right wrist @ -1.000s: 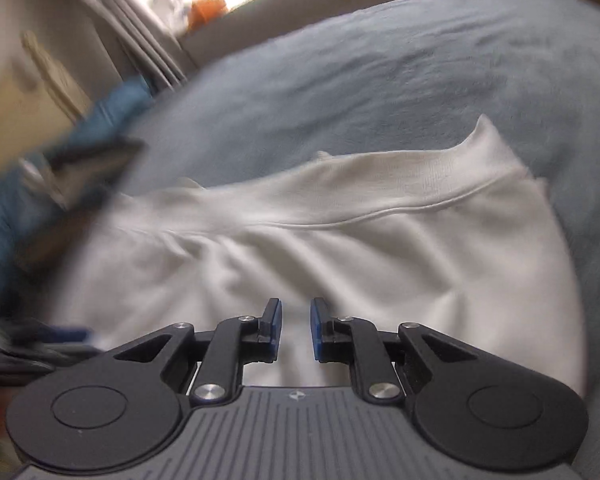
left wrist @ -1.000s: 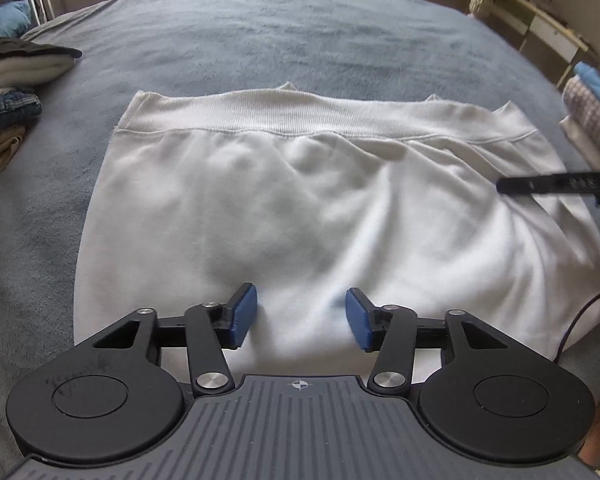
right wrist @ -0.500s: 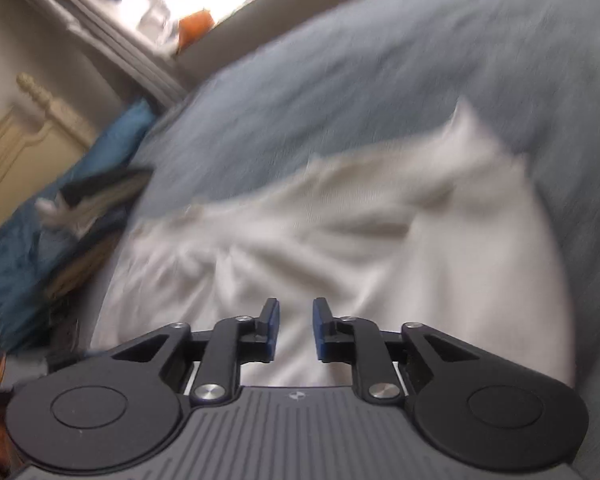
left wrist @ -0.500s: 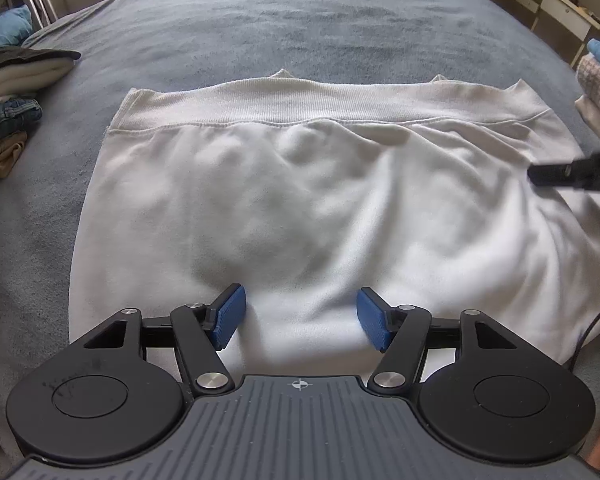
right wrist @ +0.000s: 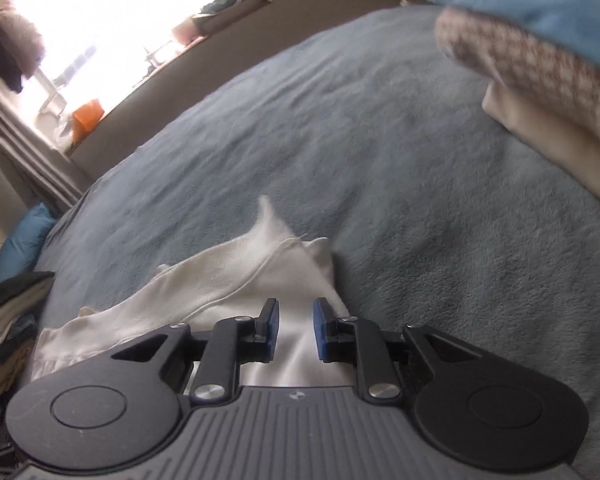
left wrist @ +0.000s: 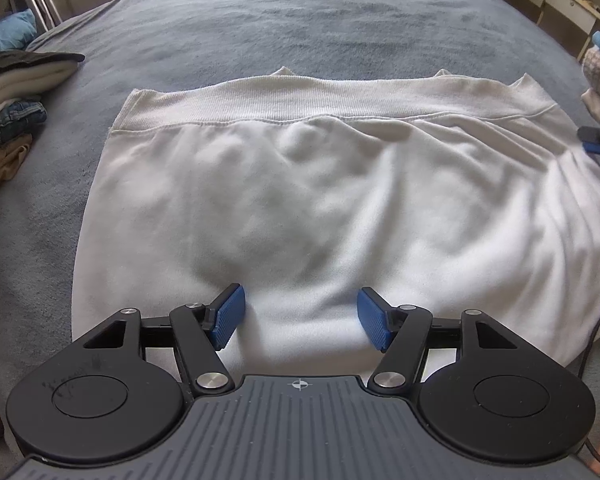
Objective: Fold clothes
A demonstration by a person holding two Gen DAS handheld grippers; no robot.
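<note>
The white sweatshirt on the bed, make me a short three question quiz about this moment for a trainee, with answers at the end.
1. True or false: the left gripper has its pads pressed together on the white sweatshirt.
2. Which part of the sweatshirt lies farthest from the left wrist camera: A) the ribbed hem band, B) a hood, C) a zip?
3. What covers the bed under the sweatshirt?

Key:
1. False. Its jaws stand apart, with cloth below and between them, not pinched.
2. A.
3. A grey-blue blanket.
</note>
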